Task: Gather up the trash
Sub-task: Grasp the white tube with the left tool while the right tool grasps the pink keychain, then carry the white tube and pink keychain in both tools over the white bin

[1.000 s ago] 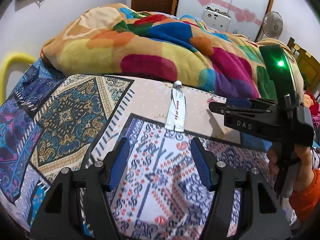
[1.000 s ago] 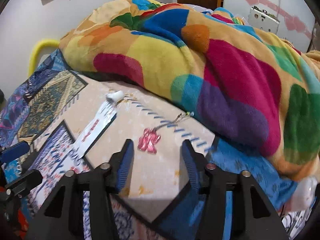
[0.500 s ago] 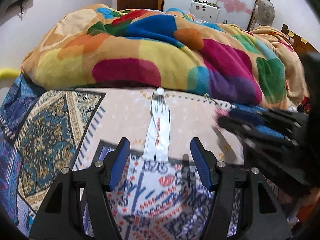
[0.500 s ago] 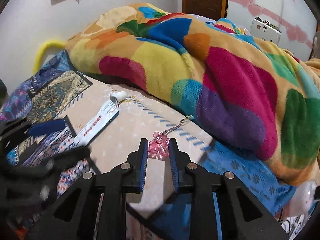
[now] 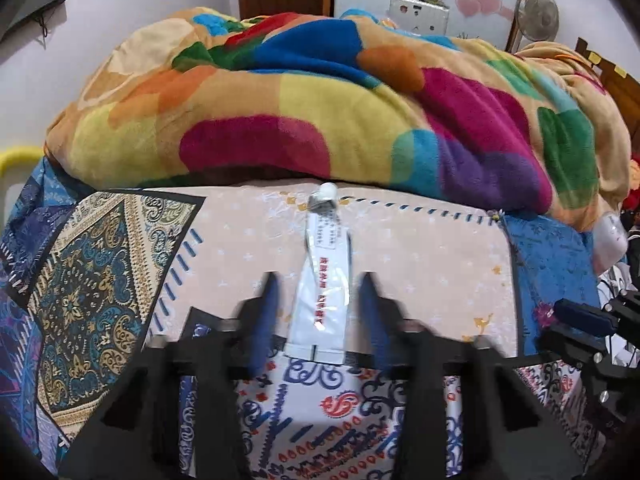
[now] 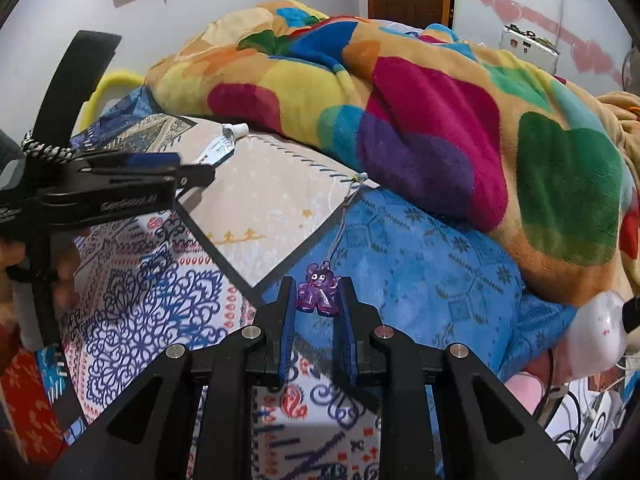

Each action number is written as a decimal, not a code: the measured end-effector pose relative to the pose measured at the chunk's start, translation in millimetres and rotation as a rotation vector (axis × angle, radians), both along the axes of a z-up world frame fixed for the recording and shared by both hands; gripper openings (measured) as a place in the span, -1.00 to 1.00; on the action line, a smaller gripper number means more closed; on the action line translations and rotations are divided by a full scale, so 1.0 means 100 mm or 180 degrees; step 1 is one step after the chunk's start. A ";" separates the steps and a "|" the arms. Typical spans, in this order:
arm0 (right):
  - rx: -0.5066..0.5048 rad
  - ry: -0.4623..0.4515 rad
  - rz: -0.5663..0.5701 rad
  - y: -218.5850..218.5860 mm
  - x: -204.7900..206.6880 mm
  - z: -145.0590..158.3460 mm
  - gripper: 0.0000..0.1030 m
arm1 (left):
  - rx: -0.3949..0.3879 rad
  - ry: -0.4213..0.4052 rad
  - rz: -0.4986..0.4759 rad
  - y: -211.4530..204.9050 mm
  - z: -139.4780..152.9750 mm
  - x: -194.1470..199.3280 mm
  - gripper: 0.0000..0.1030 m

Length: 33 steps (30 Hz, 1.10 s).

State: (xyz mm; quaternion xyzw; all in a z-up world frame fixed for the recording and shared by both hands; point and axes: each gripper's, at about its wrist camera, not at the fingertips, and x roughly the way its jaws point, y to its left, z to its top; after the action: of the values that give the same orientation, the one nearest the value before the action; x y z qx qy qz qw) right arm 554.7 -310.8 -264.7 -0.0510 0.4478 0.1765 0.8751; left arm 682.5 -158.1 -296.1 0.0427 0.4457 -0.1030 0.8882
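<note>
Tube (image 5: 322, 292) btwn closing left jaws, prob. not gripped.

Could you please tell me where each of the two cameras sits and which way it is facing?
Left wrist: on the left tool, looking down at the white tube between its blurred fingers.
Right wrist: on the right tool, closed on the purple charm; a hand shows.
Shared: the tube, the blanket and each other's tool.
</note>
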 end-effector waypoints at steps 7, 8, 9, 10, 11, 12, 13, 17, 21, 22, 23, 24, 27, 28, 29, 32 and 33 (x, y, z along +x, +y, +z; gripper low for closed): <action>0.0045 -0.0046 -0.0038 0.00 -0.05 0.14 -0.63 | -0.0103 0.0069 -0.0067 0.04 0.07 -0.21 -0.46; 0.0053 -0.0045 -0.0042 0.00 -0.06 0.16 -0.63 | -0.0152 0.0085 -0.0052 0.07 0.10 -0.27 -0.46; 0.0058 -0.0044 -0.0044 0.00 -0.07 0.21 -0.63 | -0.0191 0.0095 -0.0035 0.09 0.12 -0.31 -0.46; 0.0051 -0.0052 -0.0044 0.00 -0.08 0.25 -0.63 | -0.0231 0.0103 -0.0012 0.13 0.15 -0.37 -0.46; 0.0041 -0.0066 -0.0041 0.01 -0.10 0.28 -0.63 | -0.0242 0.0088 -0.0002 0.15 0.20 -0.42 -0.46; 0.0035 -0.0095 -0.0044 0.02 -0.13 0.34 -0.63 | -0.0247 0.0065 -0.0005 0.16 0.24 -0.49 -0.46; 0.0038 -0.0109 -0.0049 0.02 -0.15 0.38 -0.63 | -0.0241 0.0039 -0.0027 0.17 0.31 -0.57 -0.46; 0.0095 -0.0169 -0.0054 0.02 -0.27 0.59 -0.63 | -0.0185 -0.0042 -0.0062 0.23 0.55 -0.84 -0.46; 0.0148 -0.0242 -0.0059 0.05 -0.45 0.83 -0.63 | -0.0177 -0.0178 -0.0042 0.31 0.86 -1.16 -0.46; 0.0155 -0.0256 -0.0056 0.06 -0.48 0.88 -0.63 | -0.0200 -0.0228 -0.0024 0.35 0.97 -1.27 -0.46; 0.0163 -0.0270 -0.0049 0.07 -0.52 0.93 -0.63 | -0.0229 -0.0260 -0.0015 0.37 1.05 -1.36 -0.46; 0.0167 -0.0300 -0.0046 0.09 -0.58 1.01 -0.63 | -0.0248 -0.0278 -0.0007 0.39 1.11 -1.42 -0.46; 0.0188 -0.0346 -0.0022 0.11 -0.75 1.18 -0.63 | -0.0266 -0.0364 0.0048 0.50 1.34 -1.68 -0.46; 0.0184 -0.0364 -0.0017 0.13 -0.80 1.23 -0.63 | -0.0259 -0.0390 0.0061 0.53 1.40 -1.76 -0.46; 0.0186 -0.0381 -0.0010 0.14 -0.85 1.27 -0.63 | -0.0243 -0.0426 0.0084 0.57 1.48 -1.86 -0.46; 0.0210 -0.0431 0.0029 0.21 -1.05 1.44 -0.63 | -0.0257 -0.0478 0.0146 0.67 1.62 -2.09 -0.46; 0.0214 -0.0446 0.0045 0.24 -1.11 1.48 -0.63 | -0.0272 -0.0489 0.0167 0.73 1.67 -2.20 -0.46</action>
State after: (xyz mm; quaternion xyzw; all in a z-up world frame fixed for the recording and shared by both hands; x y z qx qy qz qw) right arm 443.7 -287.0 -116.7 -0.0369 0.3789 0.1936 0.9042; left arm 462.7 -84.7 -129.4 0.0009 0.3725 -0.0950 0.9232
